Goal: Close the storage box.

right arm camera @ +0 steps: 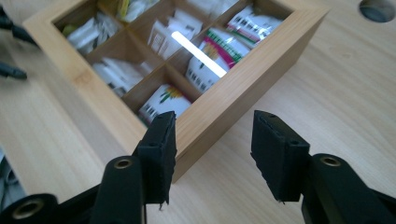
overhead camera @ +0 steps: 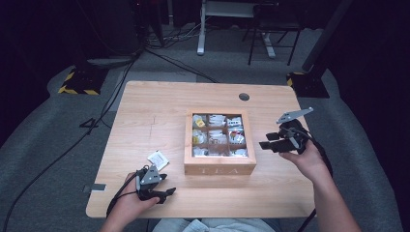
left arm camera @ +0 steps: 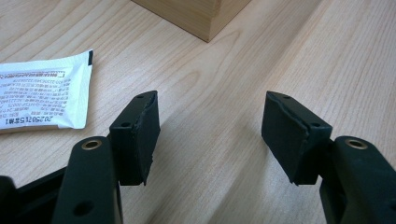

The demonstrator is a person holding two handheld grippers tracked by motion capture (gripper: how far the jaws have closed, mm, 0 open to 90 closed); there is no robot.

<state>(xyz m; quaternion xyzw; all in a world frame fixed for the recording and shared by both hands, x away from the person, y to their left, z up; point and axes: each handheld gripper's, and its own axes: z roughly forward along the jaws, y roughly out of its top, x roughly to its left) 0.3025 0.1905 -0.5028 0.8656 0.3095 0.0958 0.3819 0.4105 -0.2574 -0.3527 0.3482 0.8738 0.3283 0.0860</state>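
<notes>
The white tea sachet (overhead camera: 158,159) is lying flat on the bench (overhead camera: 145,121), just off the front left corner of the tea box (overhead camera: 220,168) and apart from it. In the left gripper view the sachet (left arm camera: 42,95) is showing its printed side up, lying to the left of the jaws and not between them.

The left tongs (overhead camera: 167,193) are resting low at the front edge of the bench, near the sachet but not touching it. Their jaws are standing well apart with bare wood between the pads (left arm camera: 140,140); they are holding nothing.

The tea box is sitting in the middle of the bench, its nine compartments showing through the top, each holding packets. Sachets with green and red print (right arm camera: 219,51) are lying in the compartments nearest the right tongs.

The right tongs (overhead camera: 270,141) are hovering above the bench just beside the right wall of the box. Their jaws are standing open, with the box wall (right arm camera: 233,105) and bench surface showing in the gap; nothing is gripped.

A round cable hole (overhead camera: 244,96) is sitting in the bench beyond the box.
</notes>
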